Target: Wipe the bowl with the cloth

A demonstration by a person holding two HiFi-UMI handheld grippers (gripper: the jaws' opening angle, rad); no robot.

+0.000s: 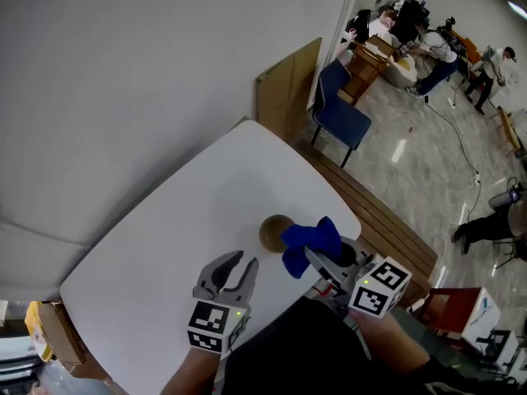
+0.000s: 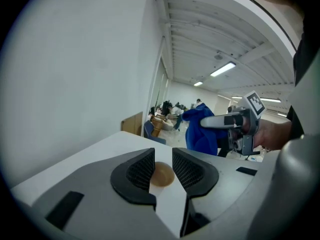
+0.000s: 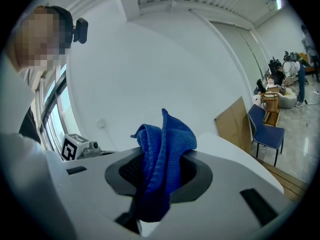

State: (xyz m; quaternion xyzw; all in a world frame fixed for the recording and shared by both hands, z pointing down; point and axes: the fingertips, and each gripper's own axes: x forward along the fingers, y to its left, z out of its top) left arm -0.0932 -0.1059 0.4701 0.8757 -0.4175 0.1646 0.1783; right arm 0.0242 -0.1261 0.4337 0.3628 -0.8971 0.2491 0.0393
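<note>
We see the bowl (image 1: 273, 230) on the white surface (image 1: 189, 220) at lower centre of the head view, straight ahead of our left tongs (image 1: 240, 263), apart and empty, while the right tongs (image 1: 319, 262) clamp the cloth (image 1: 313, 241) at its right edge.

Grey shells on the left hand-held gripper (image 1: 245, 260) and the right hand-held gripper (image 1: 315, 262), black ribbed pads (image 2: 141, 170) inside, a white cube (image 1: 216, 326) with black square markers on each. The person wears a dark top (image 1: 288, 348).
</note>
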